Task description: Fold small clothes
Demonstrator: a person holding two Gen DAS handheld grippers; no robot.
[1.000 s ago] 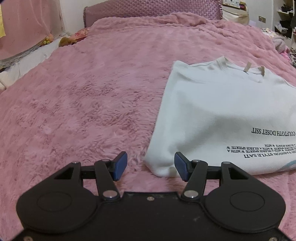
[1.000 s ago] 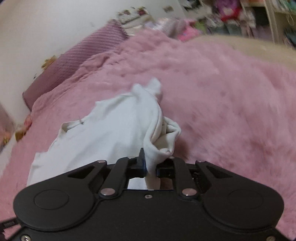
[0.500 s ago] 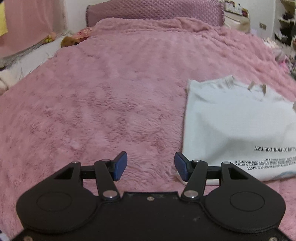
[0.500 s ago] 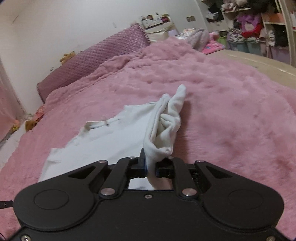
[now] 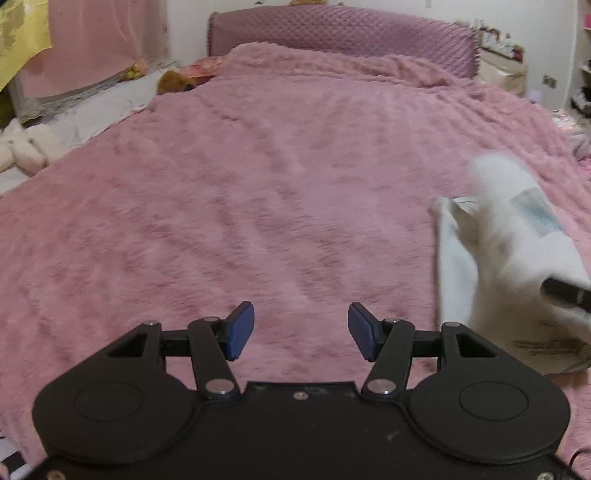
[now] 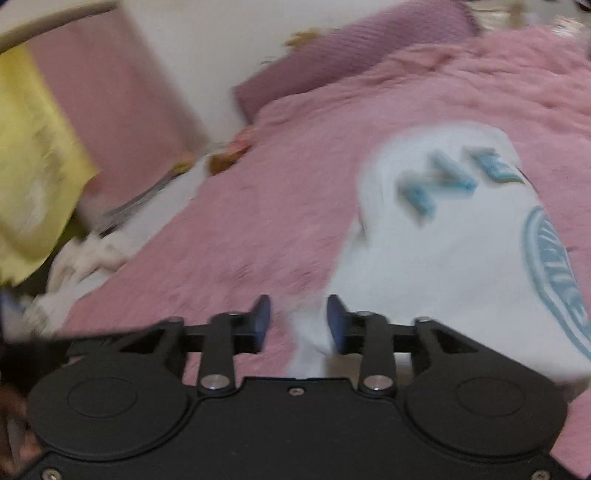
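A white shirt (image 6: pixel 461 258) with blue letters and a blue round print lies folded over on the pink fluffy blanket (image 6: pixel 277 221). My right gripper (image 6: pixel 299 325) is open at the shirt's near edge, with a bit of white cloth lying loose between its blue pads. In the left wrist view the shirt (image 5: pixel 509 251) is a blurred white heap at the far right, with a dark finger (image 5: pixel 563 291) of the other gripper against it. My left gripper (image 5: pixel 301 330) hovers open over bare blanket (image 5: pixel 258 184), to the left of the shirt, holding nothing.
A purple quilted headboard (image 5: pixel 340 33) closes the far end of the bed. Along the left edge lie a brown soft toy (image 5: pixel 173 81) and white plush (image 5: pixel 18 151). A pink curtain (image 6: pixel 122 110) and yellow cloth (image 6: pixel 33 166) hang there.
My right gripper, shut on a bunched shirt edge before, has opened and let it go; the shirt now lies flipped with its blue print up. The left gripper has drifted left, away from the shirt.
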